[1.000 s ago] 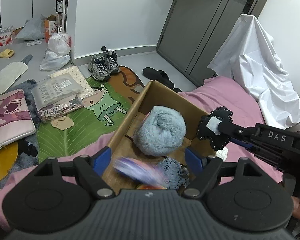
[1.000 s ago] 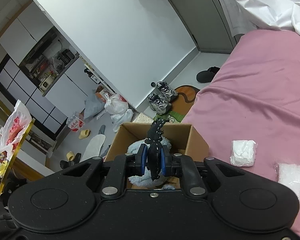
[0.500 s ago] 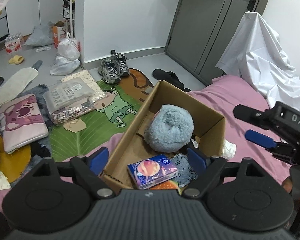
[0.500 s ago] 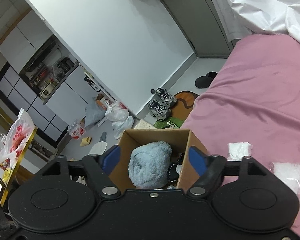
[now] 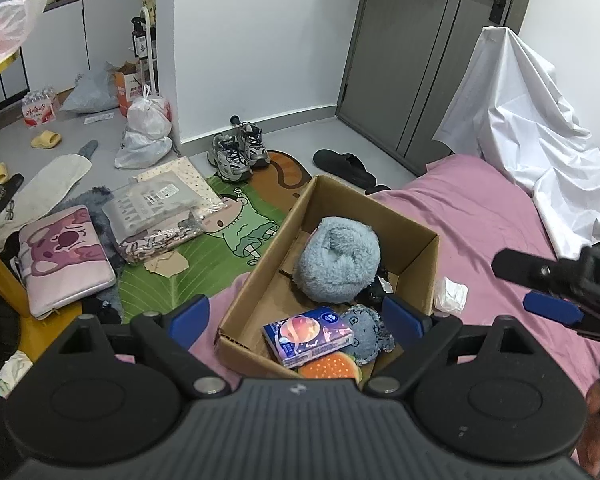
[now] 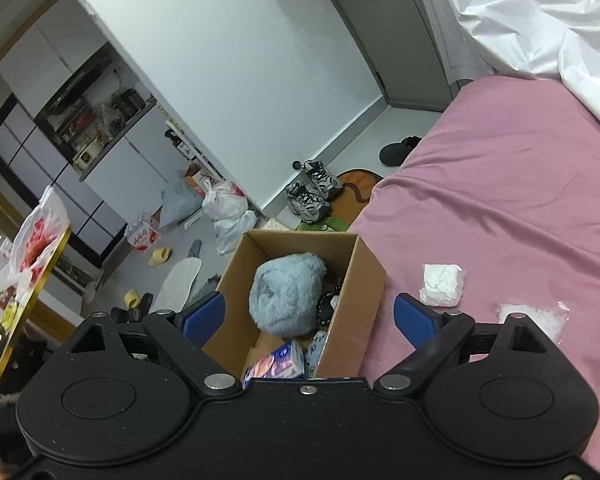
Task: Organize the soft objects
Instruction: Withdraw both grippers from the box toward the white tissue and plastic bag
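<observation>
A cardboard box [image 5: 414, 276] stands on the pink bed [image 5: 484, 216]. Inside lie a fluffy blue plush [image 5: 338, 266], a tissue pack [image 5: 308, 334], a small grey-blue cloth [image 5: 366, 330], an orange item [image 5: 328, 368] and a black item [image 5: 374, 292] beside the plush. My left gripper [image 5: 298, 320] is open and empty above the box's near end. My right gripper [image 6: 308, 314] is open and empty over the box [image 6: 360, 272]; it shows in the left wrist view [image 5: 540, 284] right of the box. A white tissue wad [image 6: 440, 284] and a clear bag [image 6: 536, 318] lie on the bed.
A white sheet [image 5: 528, 128] drapes over something at the bed's far right. On the floor lie a green mat [image 5: 204, 256], a pink pouch [image 5: 62, 252], packaged goods [image 5: 156, 208], sneakers [image 5: 238, 152], slippers [image 5: 344, 164] and plastic bags [image 5: 146, 132]. A grey door [image 5: 432, 52] stands behind.
My left gripper dropped the tissue pack into the box. My right gripper opened and let the black item fall in beside the plush. Both grippers have pulled back and up.
</observation>
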